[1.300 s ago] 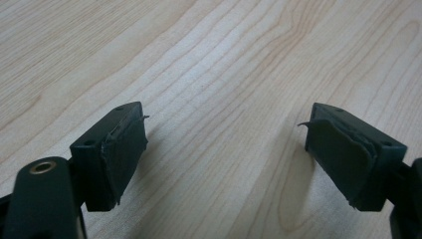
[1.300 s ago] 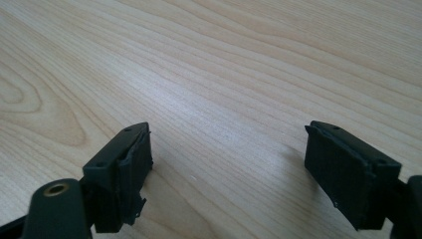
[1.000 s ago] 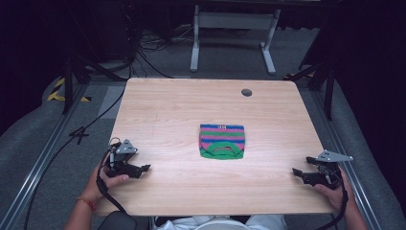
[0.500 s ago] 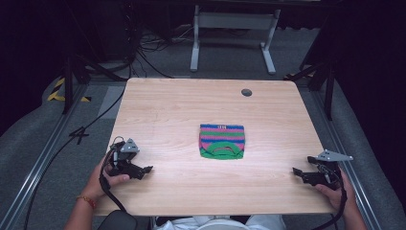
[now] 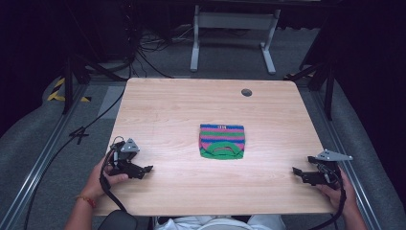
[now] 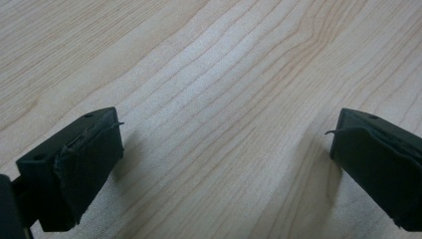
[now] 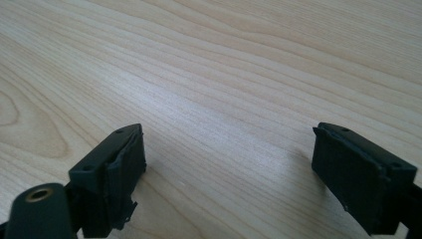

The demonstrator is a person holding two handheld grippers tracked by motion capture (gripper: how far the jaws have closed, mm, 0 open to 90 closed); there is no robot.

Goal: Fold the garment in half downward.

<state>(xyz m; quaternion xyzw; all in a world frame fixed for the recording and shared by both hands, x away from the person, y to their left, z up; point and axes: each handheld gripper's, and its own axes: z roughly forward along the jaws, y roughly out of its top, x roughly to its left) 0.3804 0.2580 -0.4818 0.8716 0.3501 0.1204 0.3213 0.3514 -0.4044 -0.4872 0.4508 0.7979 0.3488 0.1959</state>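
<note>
The left gripper point(image 5: 143, 170) rests on the wooden counter point(image 5: 167, 110), well to the left of the striped cloth point(image 5: 222, 141) and a little nearer the person — its fingers point(image 6: 74, 167) spread wide, nothing between them. The cloth lies flat, folded, near the counter's middle. The right gripper point(image 5: 299, 173) sits well to the cloth's right by the counter's edge — fingers point(image 7: 358, 172) likewise wide apart and empty.

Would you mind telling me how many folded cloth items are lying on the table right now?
1. A striped folded cloth lies near the middle of the table, between the left gripper and the right gripper, touching neither. Nothing seems to be hidden.
</note>
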